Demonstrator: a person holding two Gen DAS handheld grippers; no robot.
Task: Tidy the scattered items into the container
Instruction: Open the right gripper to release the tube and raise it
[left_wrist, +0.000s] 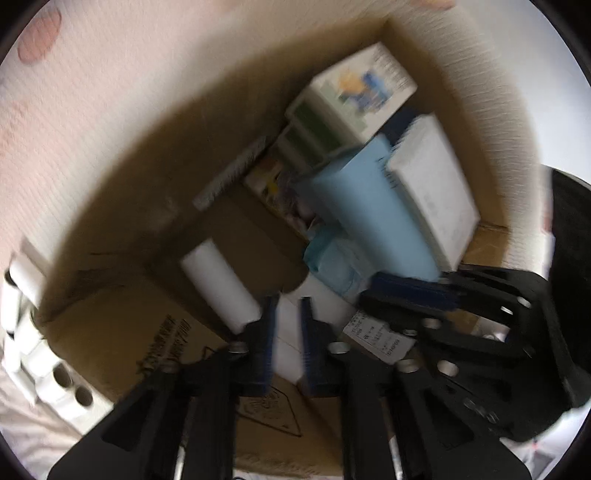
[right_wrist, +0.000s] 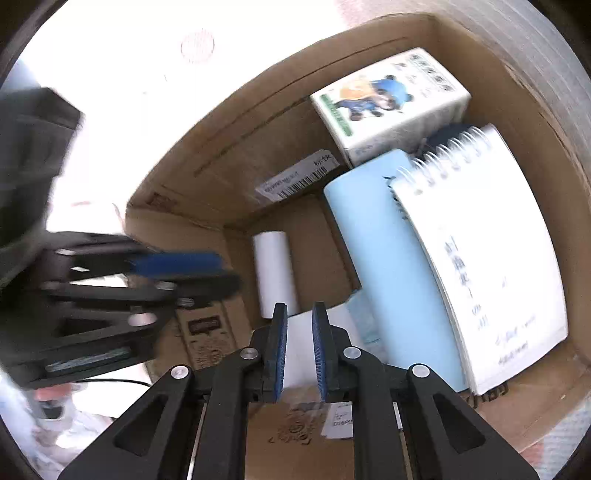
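Left wrist view, blurred: far left, a cluster of white paper rolls (left_wrist: 33, 343) lies outside the cardboard box (left_wrist: 110, 332) on a white cloth with pink dots (left_wrist: 37, 40). Inside the box, a single white roll (left_wrist: 218, 288) lies on the floor near the left wall, with a barcode label (left_wrist: 229, 173) on the wall above it. Left tongs (left_wrist: 290, 306) point down into the box, pads drawn close with only a slit between them. Something white shows through the slit, can't tell if it's pinched. Further right are a colourful packet (left_wrist: 273, 184), a crumpled teal packet (left_wrist: 332, 262), a light blue box (left_wrist: 369, 214), a cartoon-printed white carton (left_wrist: 362, 88) in the far corner, and a spiral notebook (left_wrist: 436, 192) leaning against the right wall. Right tongs (left_wrist: 369, 291) come in from the right, just beside the blue box. Right wrist view: left tongs (right_wrist: 229, 277) at left over the box edge, closed, nothing seen sticking out. Then the white roll (right_wrist: 275, 273), and right tongs (right_wrist: 299, 310) closed and empty-looking above the box floor. Then the blue box (right_wrist: 391, 258), the carton (right_wrist: 388, 99) and the notebook (right_wrist: 480, 258), all inside the cardboard box (right_wrist: 229, 147).
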